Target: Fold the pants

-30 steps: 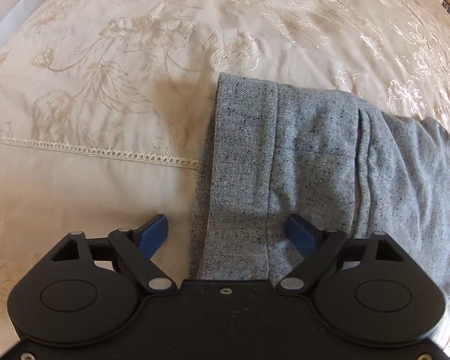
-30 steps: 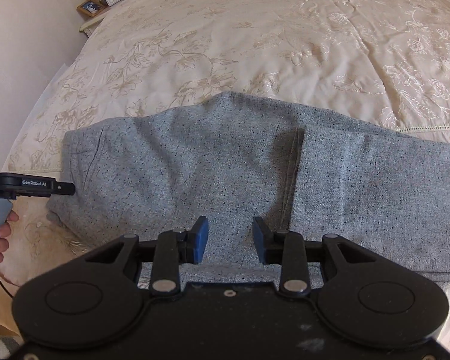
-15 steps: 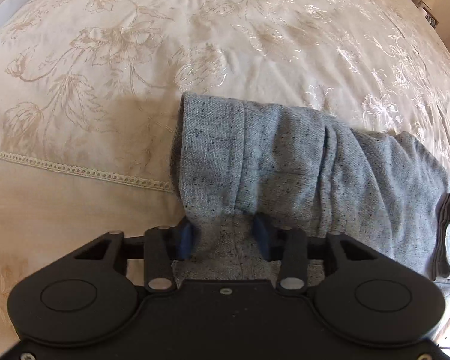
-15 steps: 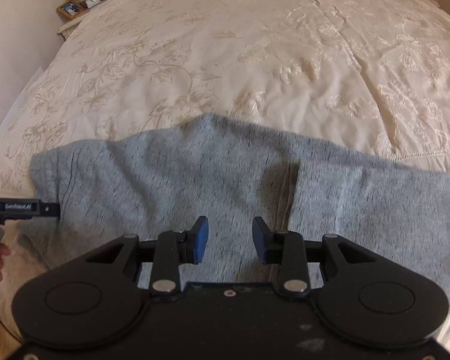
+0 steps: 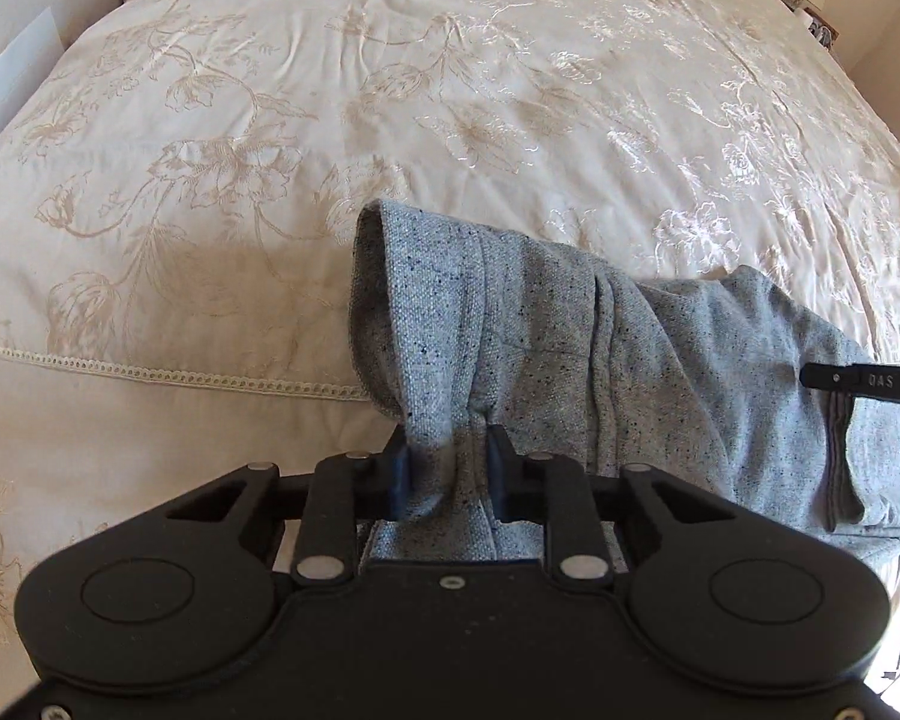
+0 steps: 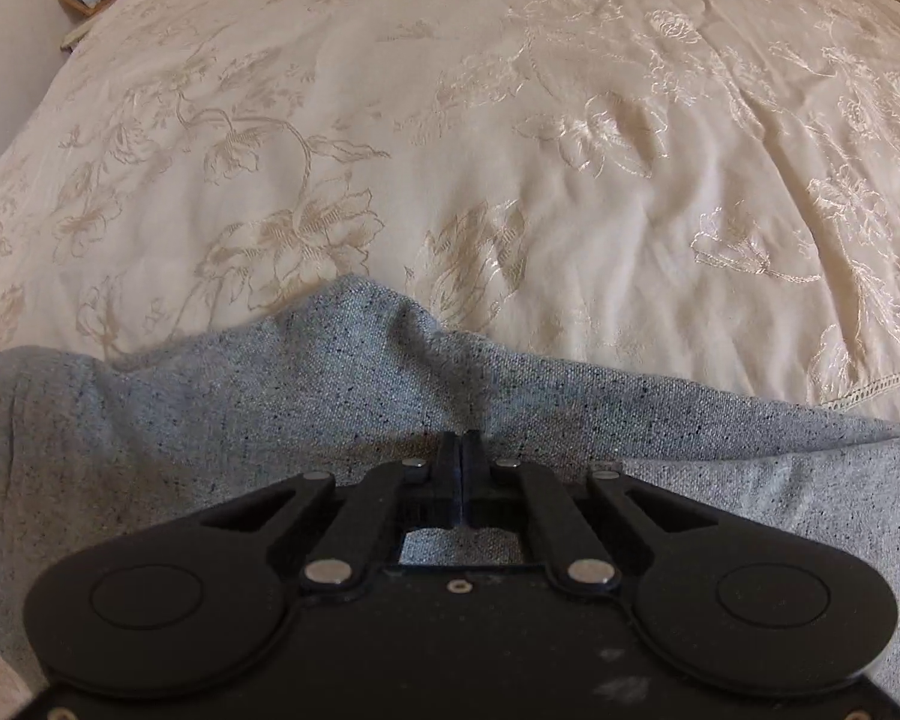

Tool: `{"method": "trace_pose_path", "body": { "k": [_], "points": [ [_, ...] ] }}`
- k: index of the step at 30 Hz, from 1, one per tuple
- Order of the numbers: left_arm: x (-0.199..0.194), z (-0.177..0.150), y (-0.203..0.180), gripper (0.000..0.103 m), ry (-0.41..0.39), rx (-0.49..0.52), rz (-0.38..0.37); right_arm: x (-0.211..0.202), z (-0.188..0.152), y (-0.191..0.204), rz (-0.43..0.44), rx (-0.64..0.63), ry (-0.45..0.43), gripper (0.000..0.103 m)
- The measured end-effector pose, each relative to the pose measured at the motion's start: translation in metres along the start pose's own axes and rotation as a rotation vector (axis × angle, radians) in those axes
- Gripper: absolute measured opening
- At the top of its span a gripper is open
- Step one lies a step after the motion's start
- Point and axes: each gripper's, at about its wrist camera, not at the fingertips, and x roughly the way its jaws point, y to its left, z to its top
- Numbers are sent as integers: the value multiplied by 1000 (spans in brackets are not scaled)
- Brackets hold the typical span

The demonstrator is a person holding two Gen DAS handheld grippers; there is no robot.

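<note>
Our left gripper (image 5: 448, 480) pinches the grey pants (image 5: 570, 348); our right gripper (image 6: 462, 468) – fingers pressed together – clamps their fabric on the bedspread (image 5: 450, 90).

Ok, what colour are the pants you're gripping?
Light grey with dark flecks; the pants show best in the left wrist view.

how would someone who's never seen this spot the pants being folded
Start at the cream bedspread with its embroidered flowers. On its near edge lie the grey speckled pants, the only dark cloth there. The left gripper pinches one end and the right gripper is shut on another part.
</note>
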Motion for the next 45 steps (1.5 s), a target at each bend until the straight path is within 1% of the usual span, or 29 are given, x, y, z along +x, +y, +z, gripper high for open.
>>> {"method": "trace_pose_path", "body": {
  "k": [4, 7, 9, 12, 13, 15, 16, 18, 19, 20, 21, 22, 23, 25, 27, 29, 30, 31, 32, 34, 37, 39, 40, 41, 42, 44, 45],
  "points": [
    [-4, 0, -5, 32, -12, -1, 5, -34, -22, -3, 66, 48, -3, 3],
    [-9, 0, -8, 32, -21, -10, 3, -51, -52, 4, 100, 41, 26, 3],
    [-13, 2, -10, 31, -30, -15, -5, -52, -79, 12, 116, 27, 78, 3],
    [-24, 4, -18, 30, -50, -10, -26, -37, -113, 18, 124, 13, 189, 3],
    [-29, 5, -22, 30, -58, 0, -28, -35, -120, 19, 124, 11, 187, 3],
    [-39, 6, -31, 30, -74, 11, -31, -37, -121, 21, 122, -11, 176, 3],
    [-44, 7, -36, 30, -83, 14, -35, -43, -118, 20, 125, -1, 167, 3],
    [-53, 8, -47, 30, -101, 19, -40, -57, -113, 15, 142, 41, 107, 5],
    [-58, 8, -55, 30, -109, 23, -39, -60, -113, 13, 155, 41, 95, 5],
    [-62, 8, -63, 29, -115, 30, -39, -59, -114, 12, 165, 23, 106, 5],
    [-67, 8, -73, 28, -123, 37, -39, -54, -118, 12, 173, -3, 140, 6],
    [-72, 8, -82, 28, -134, 45, -37, -44, -124, 11, 185, -24, 192, 6],
    [-77, 7, -95, 28, -149, 58, -34, -39, -128, 10, 208, -40, 216, 6],
    [-88, 8, -122, 28, -175, 83, -31, -43, -125, 2, 261, -49, 206, 6],
    [-94, 8, -154, 28, -190, 103, -33, -54, -119, -14, 317, -11, 174, 8],
    [-95, 9, -191, 28, -190, 125, -55, -66, -115, -36, 344, 30, 136, 9],
    [-93, 8, -211, 23, -192, 133, -70, -71, -113, -48, 360, 52, 124, 9],
    [-89, 7, -231, 15, -194, 140, -89, -77, -112, -63, 378, 77, 110, 9],
    [-83, 6, -252, 13, -186, 151, -113, -82, -112, -77, 395, 93, 97, 10],
    [-63, 1, -294, 10, -151, 180, -171, -90, -110, -103, 401, 100, 72, 10],
    [-31, -12, -345, 10, -94, 193, -177, -95, -103, -151, 375, 123, 60, 10],
    [-19, -20, -363, 12, -76, 199, -144, -93, -100, -188, 354, 142, 78, 10],
    [-16, -24, -366, 12, -66, 195, -122, -93, -101, -201, 350, 144, 79, 10],
    [-14, -28, -366, 14, -58, 187, -100, -95, -99, -213, 346, 139, 77, 11],
    [-15, -32, -363, 20, -55, 172, -72, -97, -97, -223, 339, 126, 75, 11],
    [-14, -35, -349, 21, -51, 132, -3, -102, -92, -238, 342, 96, 64, 20],
    [-13, -37, -339, 21, -52, 106, 43, -104, -89, -243, 347, 85, 57, 21]
  ]
}}
